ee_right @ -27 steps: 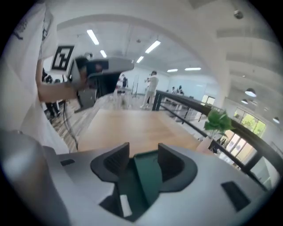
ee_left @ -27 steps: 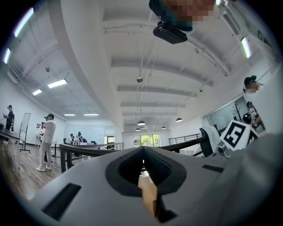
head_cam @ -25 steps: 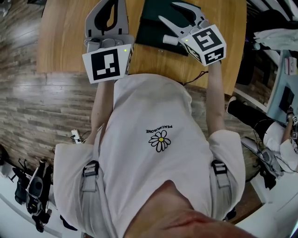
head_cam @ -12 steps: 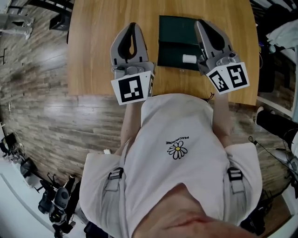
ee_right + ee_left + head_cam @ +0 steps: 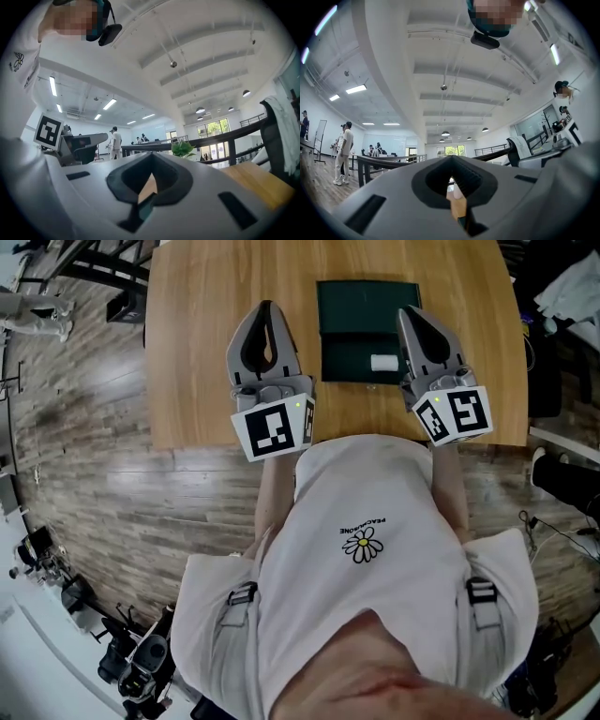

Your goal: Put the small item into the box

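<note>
Both shut and empty: left claw (image 5: 265, 310) and right claw (image 5: 410, 315) rest on the bench (image 5: 197, 343). White item (image 5: 382, 363) lies in near half of green box (image 5: 366, 306), just beside right claw. Placing looks done; if closing the box, avoid knocking the item. Wooden bench, plank floor (image 5: 112, 521), bright open hall, people far off.

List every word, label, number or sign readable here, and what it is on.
"PEACEMINUSONE", small and upside down, so uncertain: on the white shirt, by a daisy print.
Square black-and-white markers, no letters: on the left gripper and right gripper.
Green box: no print readable.
</note>
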Motion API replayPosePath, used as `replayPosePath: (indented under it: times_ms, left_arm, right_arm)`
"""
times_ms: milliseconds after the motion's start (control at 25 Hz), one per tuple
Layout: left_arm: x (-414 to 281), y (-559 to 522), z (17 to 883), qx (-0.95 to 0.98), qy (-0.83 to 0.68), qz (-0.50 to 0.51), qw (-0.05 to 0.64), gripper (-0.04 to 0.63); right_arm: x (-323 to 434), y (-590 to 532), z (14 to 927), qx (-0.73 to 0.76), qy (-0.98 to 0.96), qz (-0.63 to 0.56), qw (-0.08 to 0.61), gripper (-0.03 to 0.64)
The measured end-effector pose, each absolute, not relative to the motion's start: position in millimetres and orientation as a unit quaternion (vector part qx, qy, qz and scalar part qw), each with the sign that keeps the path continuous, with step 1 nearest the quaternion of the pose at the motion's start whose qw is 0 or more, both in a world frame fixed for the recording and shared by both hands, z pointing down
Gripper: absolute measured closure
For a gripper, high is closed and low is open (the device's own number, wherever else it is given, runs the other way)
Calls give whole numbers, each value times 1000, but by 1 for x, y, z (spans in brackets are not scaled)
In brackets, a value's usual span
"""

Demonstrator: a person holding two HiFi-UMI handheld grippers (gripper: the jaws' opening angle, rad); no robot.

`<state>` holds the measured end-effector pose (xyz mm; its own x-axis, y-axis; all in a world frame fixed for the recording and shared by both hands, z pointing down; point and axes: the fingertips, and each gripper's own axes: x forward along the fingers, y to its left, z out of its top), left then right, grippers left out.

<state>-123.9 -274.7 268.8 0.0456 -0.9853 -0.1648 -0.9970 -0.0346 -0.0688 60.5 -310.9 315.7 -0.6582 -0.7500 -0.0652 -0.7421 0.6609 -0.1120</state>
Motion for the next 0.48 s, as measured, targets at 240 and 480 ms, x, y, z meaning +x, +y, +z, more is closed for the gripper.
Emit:
replayPosePath:
  times_ms: [240, 480]
  left_arm:
    - [-118, -271, 266, -719, 689, 36, 88, 578]
    - [-117, -267, 263, -716, 691, 36, 91, 578]
  right_arm:
    - [64, -308, 313, -409, 910, -30, 55, 612]
    - [69, -306, 307, -411, 909, -22, 60, 612]
